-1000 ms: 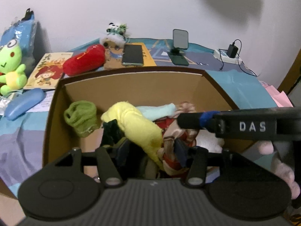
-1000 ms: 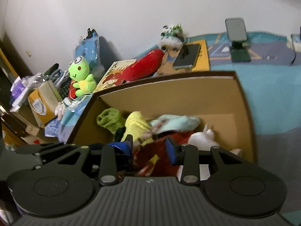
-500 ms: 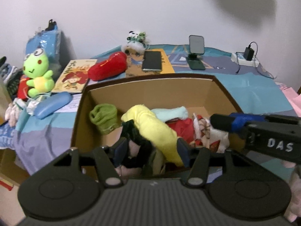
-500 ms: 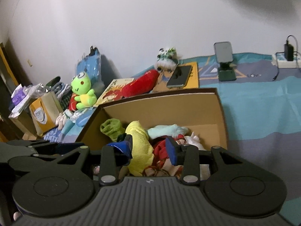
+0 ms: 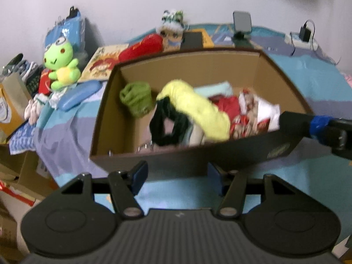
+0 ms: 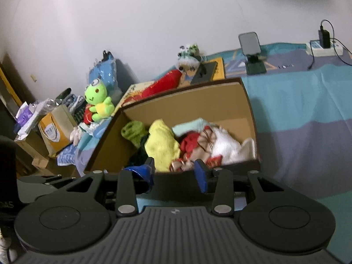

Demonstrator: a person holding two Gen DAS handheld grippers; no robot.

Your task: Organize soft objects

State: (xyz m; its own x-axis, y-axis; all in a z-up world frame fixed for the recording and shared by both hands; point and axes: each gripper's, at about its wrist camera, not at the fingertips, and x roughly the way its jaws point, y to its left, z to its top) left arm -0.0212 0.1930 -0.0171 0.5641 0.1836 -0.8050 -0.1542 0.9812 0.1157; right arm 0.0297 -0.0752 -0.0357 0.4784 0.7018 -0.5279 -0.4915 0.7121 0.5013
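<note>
This is a home, most likely a bedroom. A bed (image 6: pixel 308 101) with a blue and purple striped cover stands against a plain white wall (image 6: pixel 154 17). On the bed there are a green frog plush (image 6: pixel 98 103), a red plush (image 6: pixel 162 84), a picture book (image 5: pixel 103 62) and a phone on a stand (image 6: pixel 250 46). A charger is plugged into a power strip (image 6: pixel 325 47) near the wall. A cardboard box (image 6: pixel 198 101) on the bed holds soft clothes and toys. Paper bags (image 6: pixel 57 129) and cartons stand beside the bed.

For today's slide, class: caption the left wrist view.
Open left gripper before a cardboard box piled with soft items, a yellow plush on top.
</note>
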